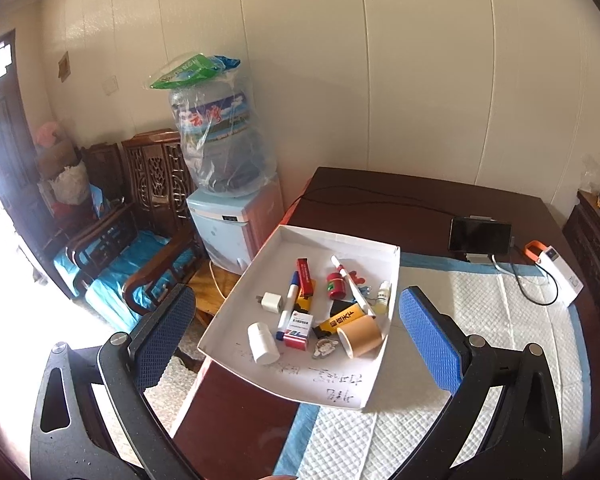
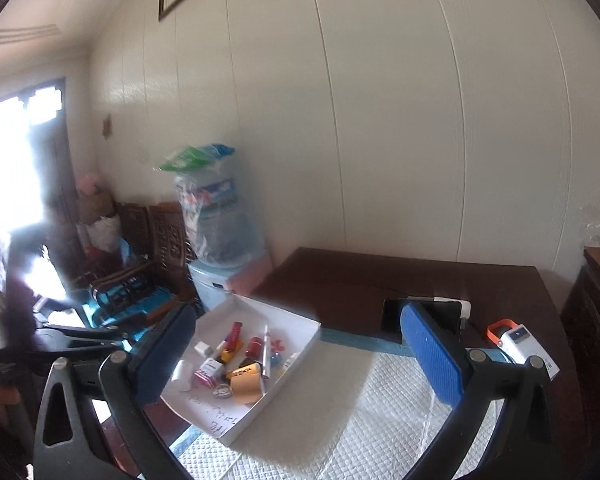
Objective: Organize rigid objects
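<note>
Between my left gripper's (image 1: 296,336) blue dimpled pads, spread wide and holding nothing, sits the white cardboard tray (image 1: 340,240) on the quilted white mat (image 1: 480,320). Inside it lie a smooth white bottle (image 1: 262,343), a tan tape roll (image 1: 360,339), a white marker (image 1: 289,309), a boxy white charger plug (image 1: 271,303), a red jar (image 1: 336,285) and small cartons; writing on its floor is unreadable. My right gripper (image 2: 298,354) is likewise released, tray ahead toward its left finger, blurred. Beyond stand a phone (image 1: 480,235) and dark table (image 1: 380,192).
</note>
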A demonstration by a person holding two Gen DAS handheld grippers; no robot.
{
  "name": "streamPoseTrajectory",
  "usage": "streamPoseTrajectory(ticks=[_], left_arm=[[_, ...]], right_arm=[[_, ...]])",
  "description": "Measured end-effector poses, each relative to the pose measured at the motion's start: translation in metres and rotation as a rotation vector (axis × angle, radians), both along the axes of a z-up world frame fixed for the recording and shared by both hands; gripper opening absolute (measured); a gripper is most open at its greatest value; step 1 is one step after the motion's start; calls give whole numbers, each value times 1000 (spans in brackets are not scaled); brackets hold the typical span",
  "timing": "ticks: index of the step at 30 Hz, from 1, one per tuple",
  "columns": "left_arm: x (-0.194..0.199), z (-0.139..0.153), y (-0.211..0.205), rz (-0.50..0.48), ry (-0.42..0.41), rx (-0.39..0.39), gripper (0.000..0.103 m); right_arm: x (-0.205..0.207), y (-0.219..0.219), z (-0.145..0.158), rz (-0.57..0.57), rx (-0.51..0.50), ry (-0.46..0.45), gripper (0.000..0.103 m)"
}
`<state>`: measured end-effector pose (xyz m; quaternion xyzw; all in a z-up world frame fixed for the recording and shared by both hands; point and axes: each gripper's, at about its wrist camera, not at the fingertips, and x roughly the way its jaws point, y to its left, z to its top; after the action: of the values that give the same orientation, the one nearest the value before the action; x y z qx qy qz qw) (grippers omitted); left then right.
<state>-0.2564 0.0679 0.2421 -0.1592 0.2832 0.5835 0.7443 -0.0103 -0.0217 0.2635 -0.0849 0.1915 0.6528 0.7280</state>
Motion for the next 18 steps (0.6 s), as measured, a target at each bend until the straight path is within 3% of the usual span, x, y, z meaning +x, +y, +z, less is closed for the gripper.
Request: streamPoseTrajectory(ticks=[8, 18], left_arm=[[12, 12, -19, 37, -16, -6, 103], [13, 18, -22, 56, -54, -23, 103]], right_arm=[[19, -19, -5, 12, 58, 124, 103], [19, -24, -4, 29, 47, 119, 103]])
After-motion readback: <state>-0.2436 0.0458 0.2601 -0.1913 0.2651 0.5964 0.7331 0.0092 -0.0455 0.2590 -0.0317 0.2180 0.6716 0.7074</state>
